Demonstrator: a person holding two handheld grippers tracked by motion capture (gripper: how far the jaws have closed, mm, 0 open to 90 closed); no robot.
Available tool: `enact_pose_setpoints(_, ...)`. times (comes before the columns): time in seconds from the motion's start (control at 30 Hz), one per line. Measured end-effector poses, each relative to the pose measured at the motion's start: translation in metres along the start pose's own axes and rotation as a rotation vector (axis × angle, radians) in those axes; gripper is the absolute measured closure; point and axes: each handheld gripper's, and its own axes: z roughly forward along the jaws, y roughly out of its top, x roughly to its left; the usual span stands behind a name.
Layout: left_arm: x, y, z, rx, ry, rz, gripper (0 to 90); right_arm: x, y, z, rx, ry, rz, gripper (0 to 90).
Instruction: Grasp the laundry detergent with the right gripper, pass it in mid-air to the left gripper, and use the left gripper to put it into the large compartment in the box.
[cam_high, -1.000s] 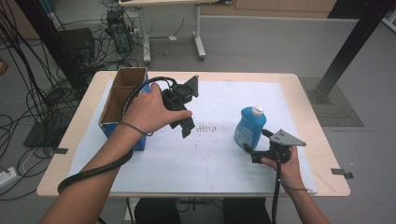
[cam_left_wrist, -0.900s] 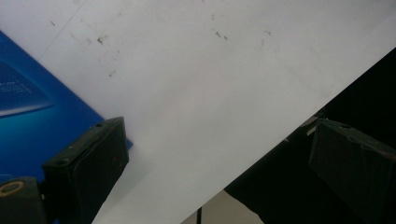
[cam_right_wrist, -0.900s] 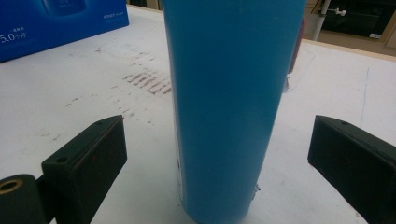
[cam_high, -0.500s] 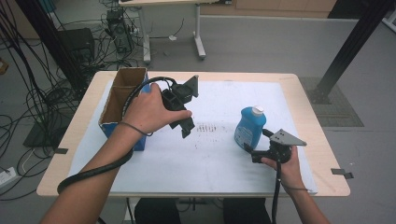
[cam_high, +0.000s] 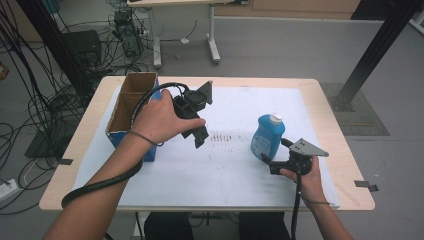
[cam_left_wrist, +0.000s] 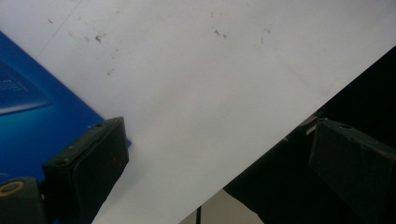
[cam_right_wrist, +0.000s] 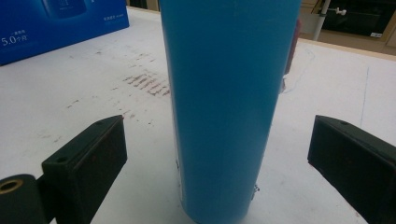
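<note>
Blue bottle with white cap upright on white sheet covering table, right of centre. Right gripper low at bottle's near side, jaws spread wide, bottle between them, no contact visible. Left gripper held above sheet beside open blue cardboard box, jaws wide apart, nothing between. Brown smudges on sheet between grippers.

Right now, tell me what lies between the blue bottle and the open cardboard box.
In the high view, white mat with a patch of dark scuff marks lies between bottle and box; the left tool hangs over it.
</note>
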Motion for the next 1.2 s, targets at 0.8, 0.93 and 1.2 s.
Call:
enact_pose_setpoints(0.8,-0.001,0.001,0.002,-0.006,-0.004,0.008,5.1,-0.004,-0.003,0.011,-0.010,-0.005,0.017,4.3)
enact_pose_setpoints(0.93,-0.001,0.000,0.002,-0.008,-0.005,0.007,5.1,-0.004,-0.003,0.014,-0.012,-0.001,0.018,4.3)
enact_pose_setpoints(1.2,0.000,-0.001,0.004,-0.008,-0.008,0.005,5.1,-0.005,-0.003,0.021,-0.016,0.002,0.028,4.4)
